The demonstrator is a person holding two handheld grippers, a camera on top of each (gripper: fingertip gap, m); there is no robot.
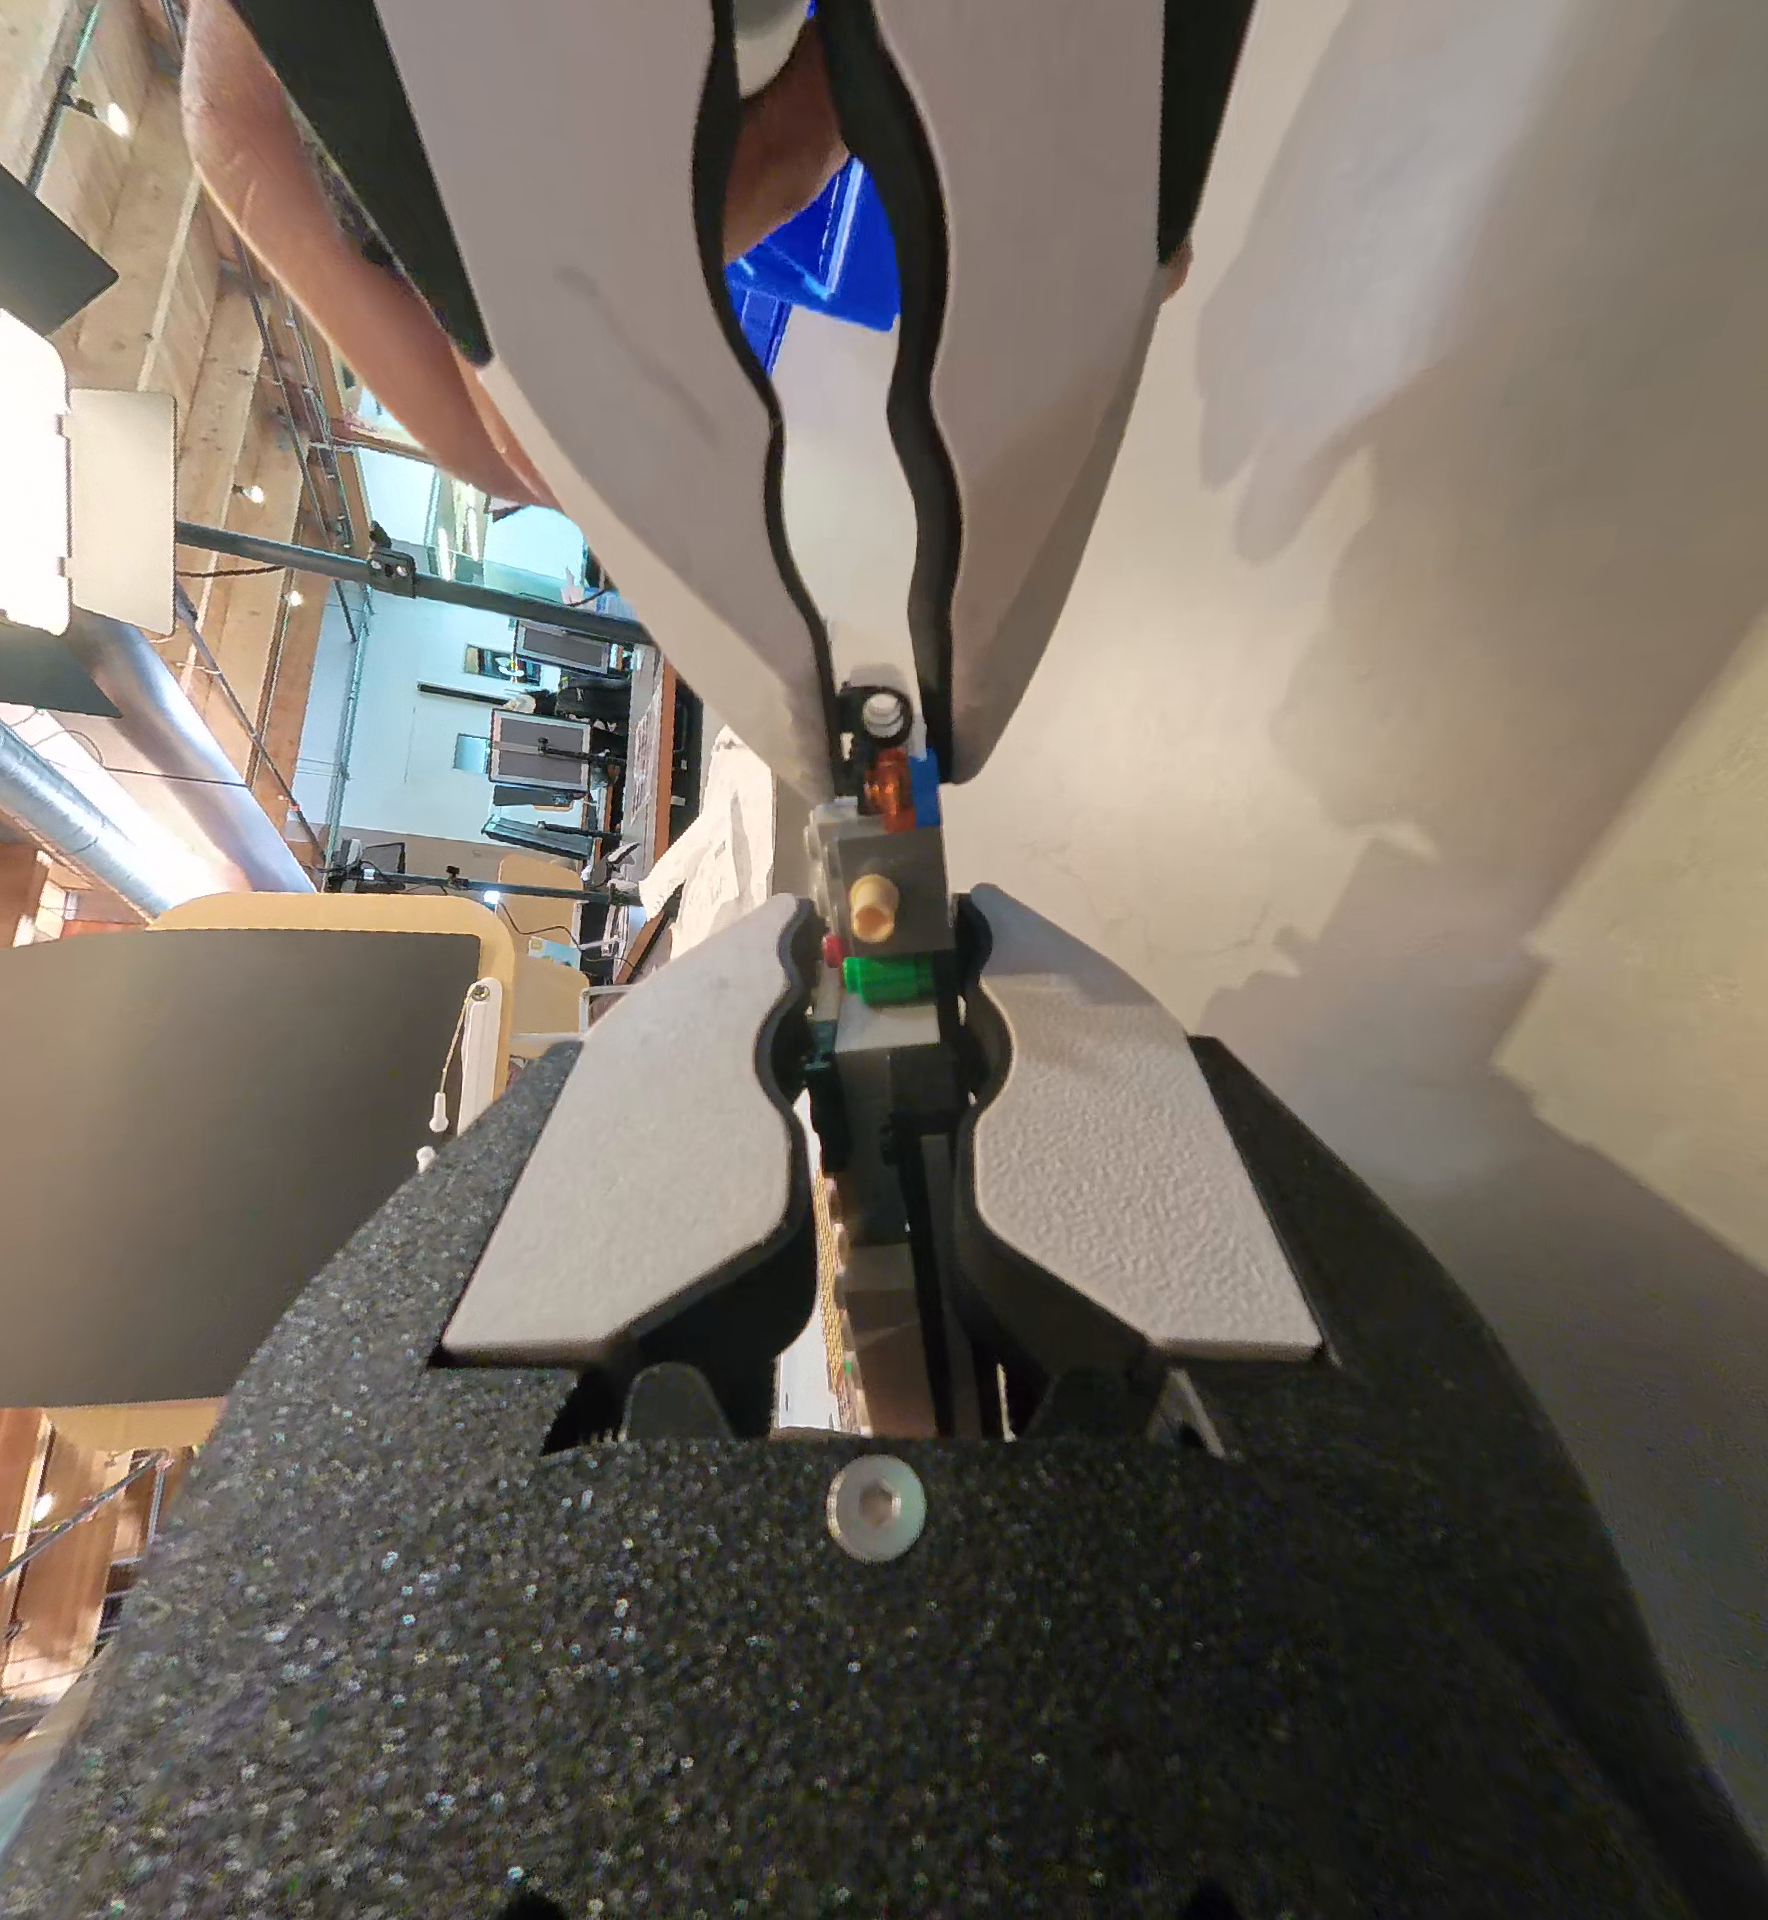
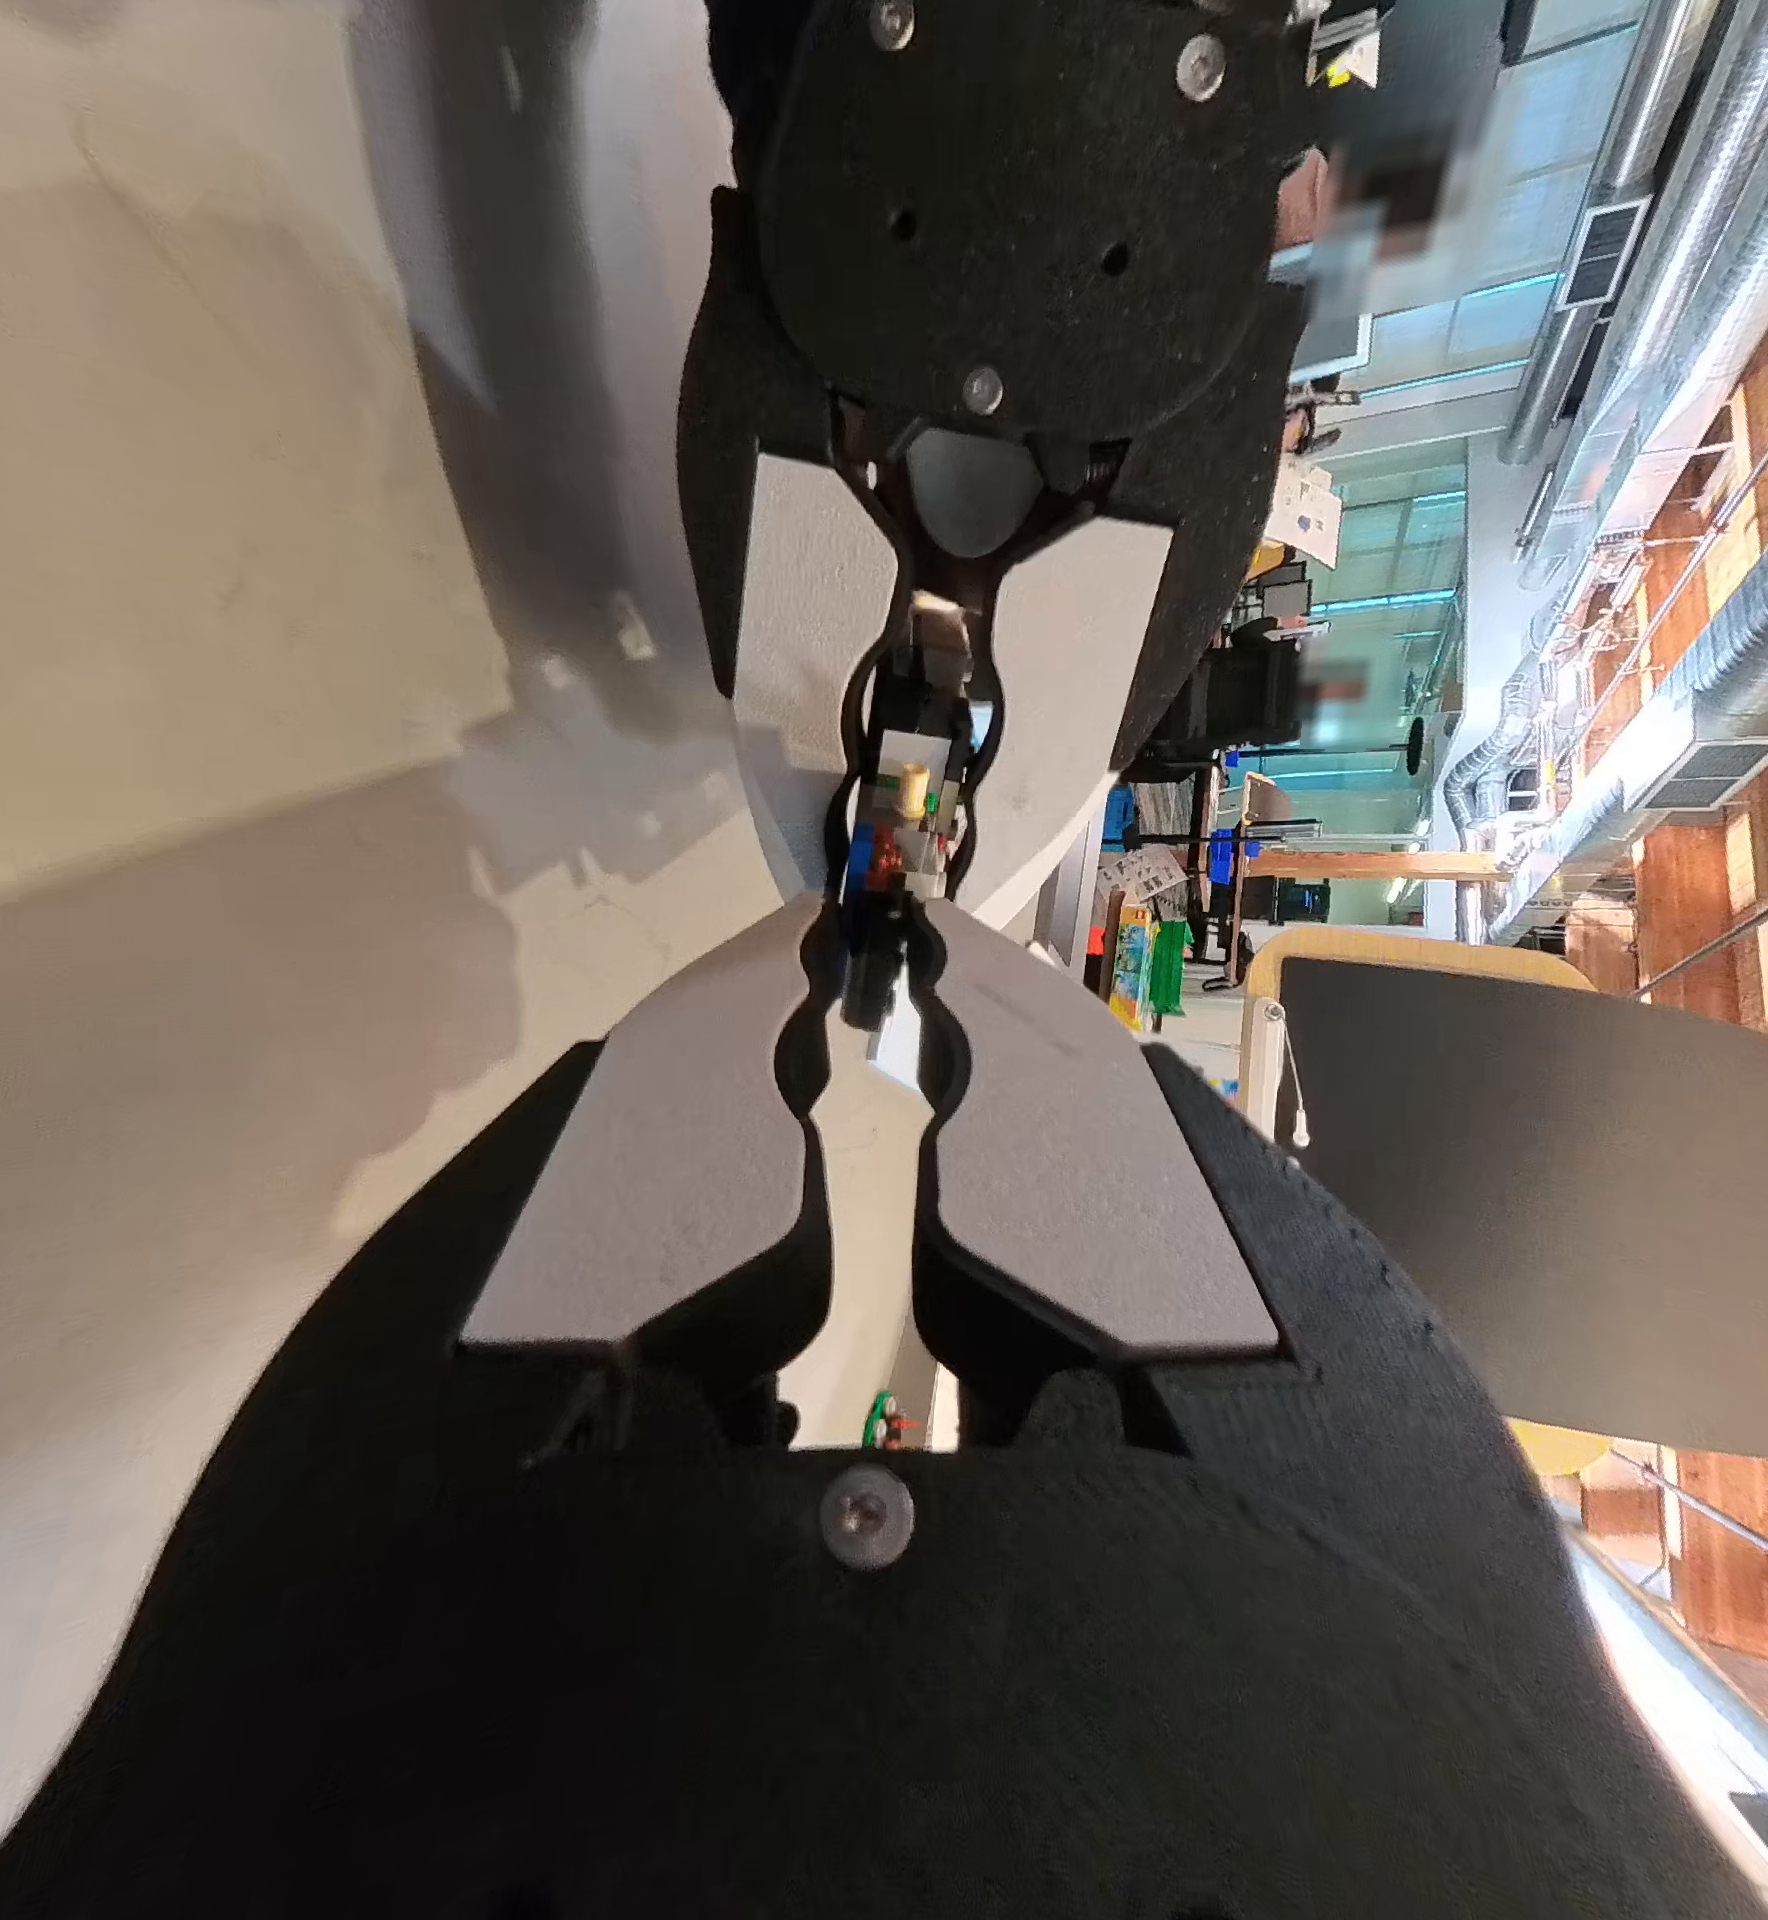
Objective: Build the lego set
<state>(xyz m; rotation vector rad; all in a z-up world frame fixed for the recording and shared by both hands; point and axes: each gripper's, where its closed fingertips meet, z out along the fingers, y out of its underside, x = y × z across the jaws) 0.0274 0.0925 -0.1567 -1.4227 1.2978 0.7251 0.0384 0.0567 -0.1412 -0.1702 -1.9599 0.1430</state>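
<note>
Small multicoloured toy-brick assembly [image 1: 895, 914], grey and black plastic with tan, green and orange studs, held in mid-air between two facing grippers. Probably light and rigid, yet liable to snap apart at joints; best held across flat block faces. Left gripper [image 1: 885, 940] narrowly parted, pads clamping the grey-black end. Right gripper [image 2: 875, 935] likewise pinching the black-and-blue end.

The worktop [image 1: 1379, 727] is a pale, off-white surface crossed by soft grey shadows. It fills the right of the left wrist view and the left of the right wrist view [image 2: 184, 935], blurred there.
</note>
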